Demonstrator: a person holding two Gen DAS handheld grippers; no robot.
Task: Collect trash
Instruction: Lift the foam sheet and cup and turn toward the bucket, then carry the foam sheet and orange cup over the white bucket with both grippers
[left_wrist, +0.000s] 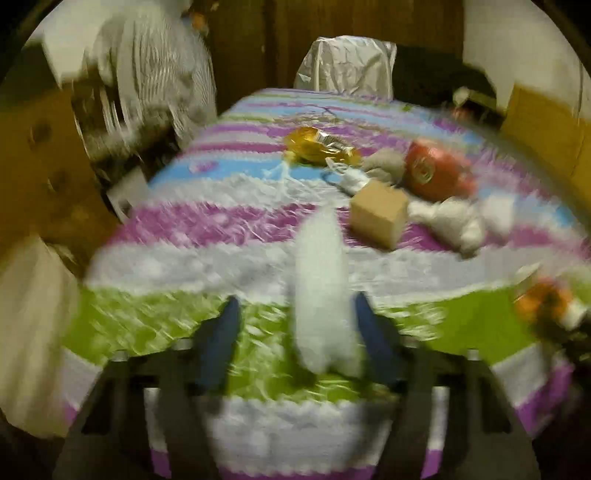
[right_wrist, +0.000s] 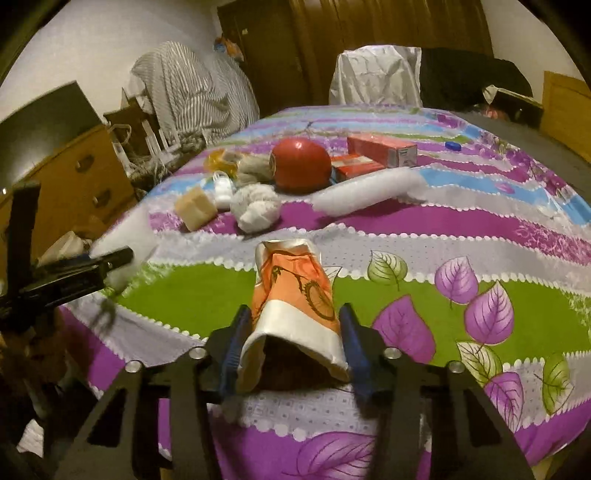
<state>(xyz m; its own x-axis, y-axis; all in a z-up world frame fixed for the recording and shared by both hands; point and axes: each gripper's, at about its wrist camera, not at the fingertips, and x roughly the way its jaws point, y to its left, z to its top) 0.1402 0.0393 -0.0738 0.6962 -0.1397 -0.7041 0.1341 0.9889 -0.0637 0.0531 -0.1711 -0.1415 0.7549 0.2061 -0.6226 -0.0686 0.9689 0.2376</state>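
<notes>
Orange-and-white foil, a crumpled wrapper (right_wrist: 295, 299), is sitting between my right gripper (right_wrist: 295, 325) fingers; I am seeing both blue pads (right_wrist: 236, 339) pressing against its sides, so the jaws are clamping it just above the green band of the bedspread (right_wrist: 480, 229). No earlier view is available to me, so I am only reporting the grip as it stands.

White foam, a long soft piece (left_wrist: 321, 295), is lying between my left gripper (left_wrist: 295, 321) fingers. That view is badly blurred: the foam is touching the right-hand pad (left_wrist: 369, 332) while a gap is showing on the other side, so I cannot tell whether those jaws are truly gripping it. From the right wrist view, the left gripper is appearing at the bed's left edge with the white piece at its tip.

Further up the bed, more rubbish is waiting: a tan box (right_wrist: 195, 208), a balled white tissue (right_wrist: 256, 206), a red round object (right_wrist: 301, 166), red cartons (right_wrist: 380, 149), a second long foam strip (right_wrist: 362, 194) and a yellow wrapper (left_wrist: 317, 146).
</notes>
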